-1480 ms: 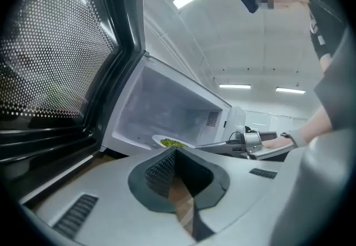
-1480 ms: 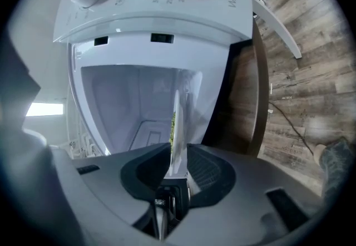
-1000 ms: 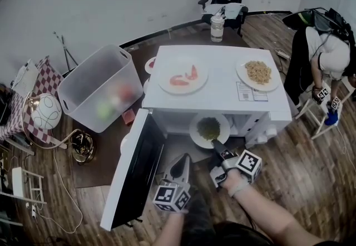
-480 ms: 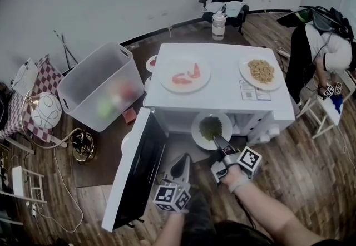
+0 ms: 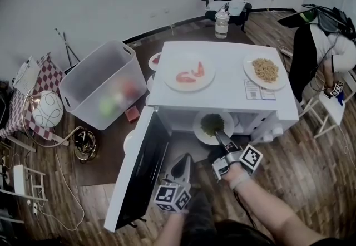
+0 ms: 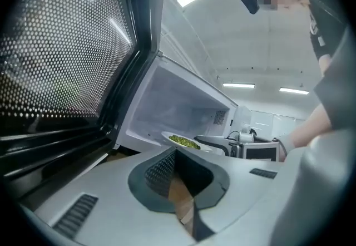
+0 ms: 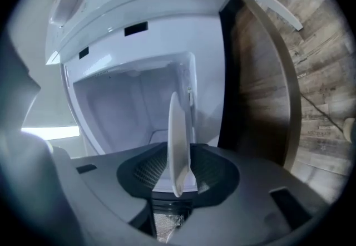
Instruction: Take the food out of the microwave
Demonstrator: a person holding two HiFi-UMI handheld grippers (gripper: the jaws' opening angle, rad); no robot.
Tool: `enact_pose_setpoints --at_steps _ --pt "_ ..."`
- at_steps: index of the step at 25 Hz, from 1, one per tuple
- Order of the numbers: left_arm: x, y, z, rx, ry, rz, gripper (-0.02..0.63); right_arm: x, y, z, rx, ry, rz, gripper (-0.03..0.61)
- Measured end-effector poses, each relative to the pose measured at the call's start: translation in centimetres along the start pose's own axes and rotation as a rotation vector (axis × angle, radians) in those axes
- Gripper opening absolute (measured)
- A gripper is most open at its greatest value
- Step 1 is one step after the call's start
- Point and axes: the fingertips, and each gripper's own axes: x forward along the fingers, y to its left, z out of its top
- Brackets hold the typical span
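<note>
White round plate of green food [image 5: 200,128] sits at the mouth of the open white microwave [image 5: 222,80]. Its near rim is hidden under the right gripper [image 5: 221,138]. Right jaws have just been opening: spread, rim between, pads clear. Left gripper [image 5: 182,162]: jaws together, empty. Plate is unmoved since a second ago.

**Door blocks the left, plate fills the mouth**

The white microwave's [image 5: 228,79] dark-windowed door [image 5: 139,175] stands swung out at the left and walls off that side (a clear plastic bin [image 5: 89,80] sits beyond it). A white plate of green food [image 5: 198,128] juts from the cavity mouth, with bare cavity showing to its left. The left gripper [image 5: 186,157] hangs beside the door's inner face, narrowing that lane. Plank floor [image 5: 311,172] at the right lies free.
</note>
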Motion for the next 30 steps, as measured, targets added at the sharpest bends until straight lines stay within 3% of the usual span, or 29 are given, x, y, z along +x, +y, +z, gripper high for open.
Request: enact_pose_setpoints --at_steps 12,14,30 --pt "-0.1 0.3 -0.2 -0.009 0.010 0.001 0.000 0.8 0.1 -0.4 0.000 0.003 -0.016 0.136" --pt "-0.2 0.3 -0.3 -0.009 0.011 0.000 0.000 0.7 0.0 -0.4 -0.016 0.004 -0.024 0.085" --pt "-1.0 -0.7 -0.6 -0.005 0.007 0.001 0.000 -1.1 1.1 -1.4 -0.112 0.077 0.037 0.074"
